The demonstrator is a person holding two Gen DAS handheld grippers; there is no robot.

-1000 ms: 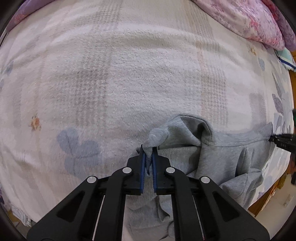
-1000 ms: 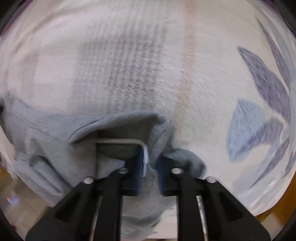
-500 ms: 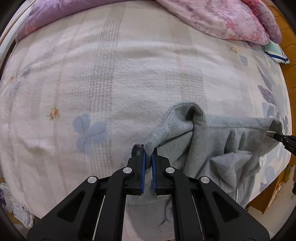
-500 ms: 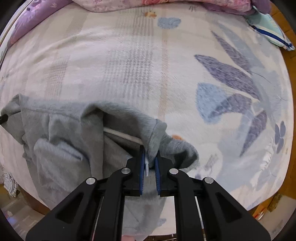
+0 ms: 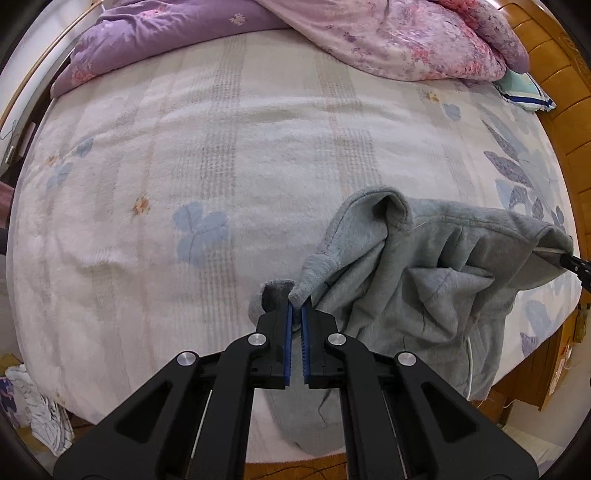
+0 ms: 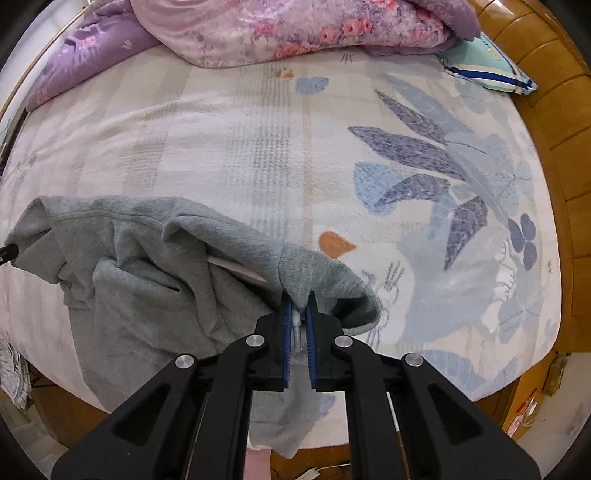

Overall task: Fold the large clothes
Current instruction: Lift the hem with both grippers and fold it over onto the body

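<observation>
A grey hoodie (image 5: 424,280) hangs bunched between my two grippers above the near edge of the bed; it also shows in the right wrist view (image 6: 147,266). My left gripper (image 5: 296,308) is shut on one ribbed edge of it. My right gripper (image 6: 298,306) is shut on the other edge, with a white drawstring tip between the pads. The right gripper's tip shows at the far right of the left wrist view (image 5: 576,264). The garment's lower part droops over the bed edge.
The bed is covered by a pale floral blanket (image 5: 221,147). A purple and pink quilt (image 6: 277,26) is heaped at the far side. A small teal pillow (image 6: 487,66) lies at the far right by the wooden headboard (image 6: 554,92). Floor and wooden bed frame lie below.
Both grippers have risen and pulled back from the bed, lifting the hoodie. More of the bed, the quilt and the headboard is in view now. Both stay shut on the cloth.
</observation>
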